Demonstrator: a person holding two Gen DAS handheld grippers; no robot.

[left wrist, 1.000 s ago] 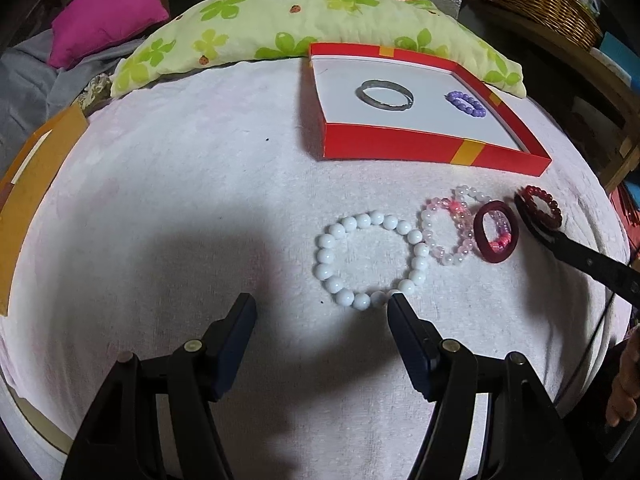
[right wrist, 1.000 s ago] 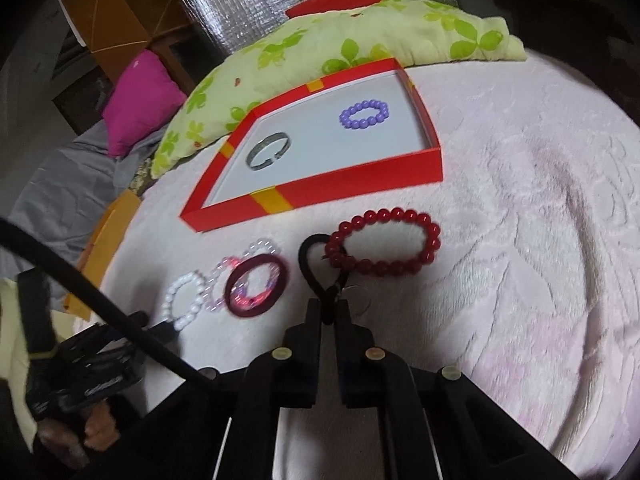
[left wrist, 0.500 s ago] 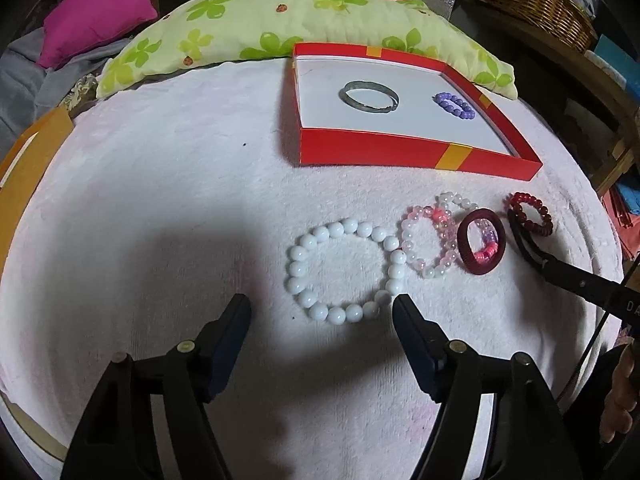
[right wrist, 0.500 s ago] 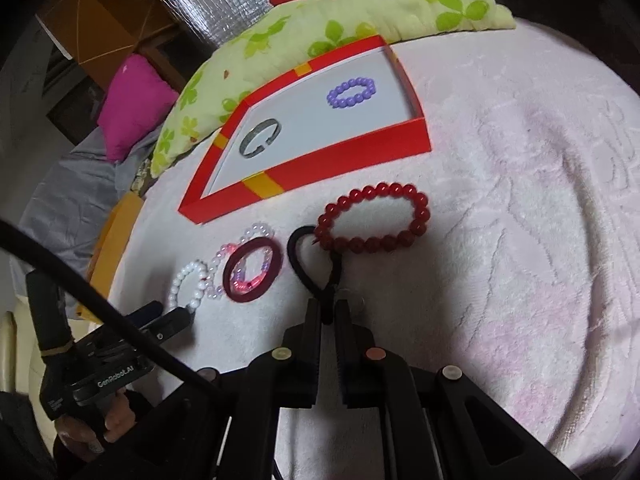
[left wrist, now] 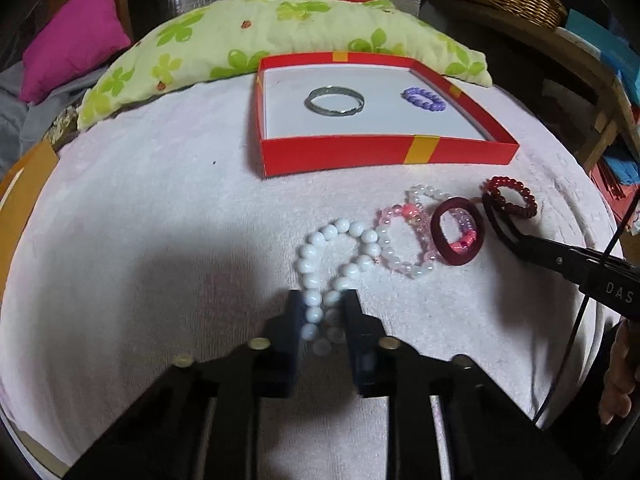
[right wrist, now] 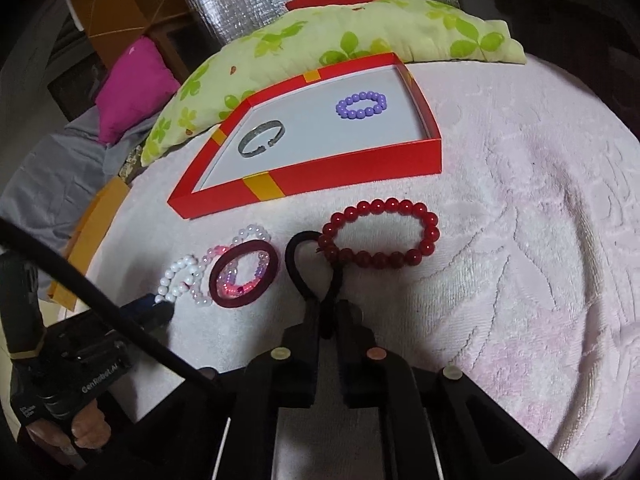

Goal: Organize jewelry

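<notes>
Left fingers [left wrist: 322,312] pinching white bracelet [left wrist: 340,256] (low)

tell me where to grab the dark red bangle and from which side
Grip the near rim of the dark red bangle, coming from above with one finger inside the ring. It lies flat, its rigid band overlapping the pink bead bracelet, so a pinch across the free near rim avoids snagging the beads.
</notes>
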